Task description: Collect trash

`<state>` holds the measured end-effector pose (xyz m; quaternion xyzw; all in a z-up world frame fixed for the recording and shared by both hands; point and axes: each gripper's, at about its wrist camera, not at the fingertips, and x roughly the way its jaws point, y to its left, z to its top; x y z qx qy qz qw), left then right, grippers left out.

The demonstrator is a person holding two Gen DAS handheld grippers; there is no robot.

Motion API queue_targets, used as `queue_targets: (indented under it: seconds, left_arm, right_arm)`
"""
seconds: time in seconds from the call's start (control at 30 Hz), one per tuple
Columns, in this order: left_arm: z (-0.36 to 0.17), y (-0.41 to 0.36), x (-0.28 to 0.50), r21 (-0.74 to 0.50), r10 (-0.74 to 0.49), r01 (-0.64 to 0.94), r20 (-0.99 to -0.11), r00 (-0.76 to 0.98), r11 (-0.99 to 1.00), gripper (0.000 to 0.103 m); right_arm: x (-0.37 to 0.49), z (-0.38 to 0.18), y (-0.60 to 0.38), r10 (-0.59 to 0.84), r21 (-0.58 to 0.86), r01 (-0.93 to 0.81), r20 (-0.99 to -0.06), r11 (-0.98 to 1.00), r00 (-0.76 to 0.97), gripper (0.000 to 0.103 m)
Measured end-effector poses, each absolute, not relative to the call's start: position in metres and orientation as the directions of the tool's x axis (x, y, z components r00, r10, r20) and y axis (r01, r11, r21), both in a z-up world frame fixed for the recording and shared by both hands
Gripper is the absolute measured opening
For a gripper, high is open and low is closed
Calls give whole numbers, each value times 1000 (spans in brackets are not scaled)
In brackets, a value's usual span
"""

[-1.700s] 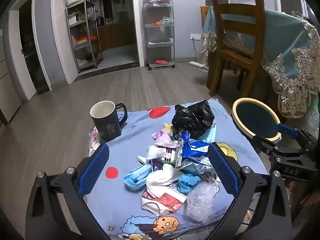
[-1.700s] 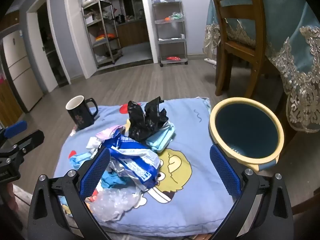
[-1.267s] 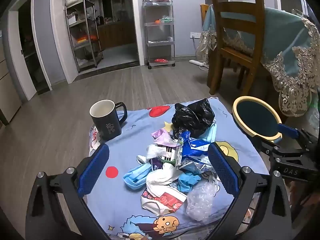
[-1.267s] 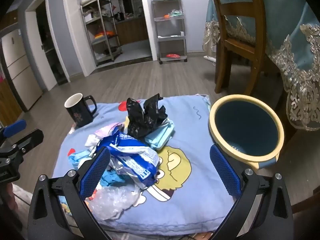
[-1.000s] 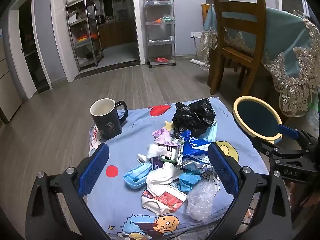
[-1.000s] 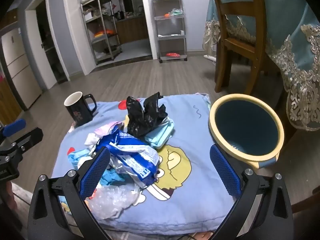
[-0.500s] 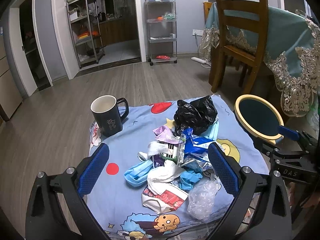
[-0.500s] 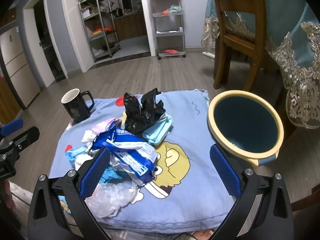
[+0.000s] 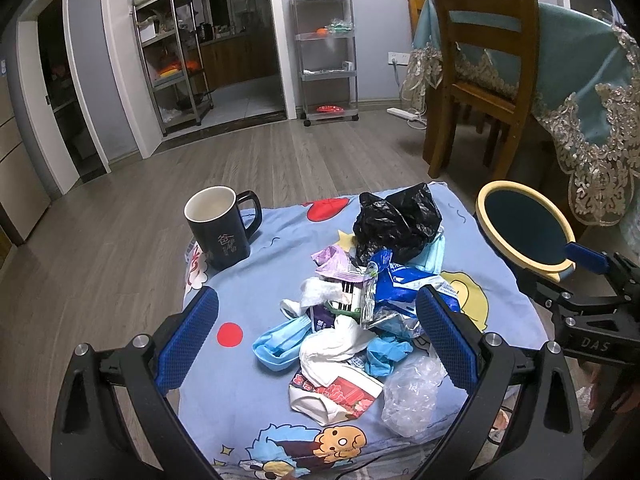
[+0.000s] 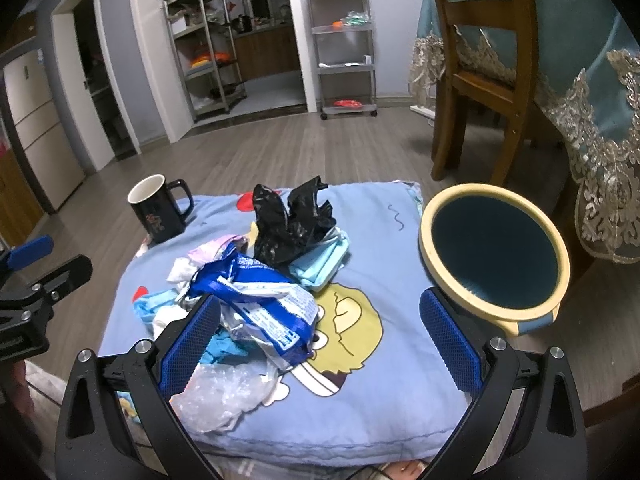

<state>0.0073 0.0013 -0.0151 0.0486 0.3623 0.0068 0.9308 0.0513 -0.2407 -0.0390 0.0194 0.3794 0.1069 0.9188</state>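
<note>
A pile of trash lies on a blue cartoon cushion: a black plastic bag, a blue snack wrapper, blue face masks, white tissue and clear plastic. A round bin with a cream rim stands to the right of the cushion; it also shows in the left wrist view. My left gripper is open above the pile's near side. My right gripper is open over the cushion's near right part, empty.
A black mug stands on the cushion's far left. A wooden chair and a table with a teal lace cloth stand at the right. Metal shelf racks line the far wall.
Both grippers have risen and drawn back slightly, so the cushion and pile sit a little lower in view. Nothing on the cushion has moved.
</note>
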Motion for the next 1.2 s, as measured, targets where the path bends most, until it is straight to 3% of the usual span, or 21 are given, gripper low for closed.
queue_targets:
  seconds: [1.2]
  left_arm:
    - [-20, 5, 10, 64, 38, 10, -694, 719, 998, 97]
  right_arm:
    - [54, -47, -241, 207, 129, -165, -715, 978, 668, 99]
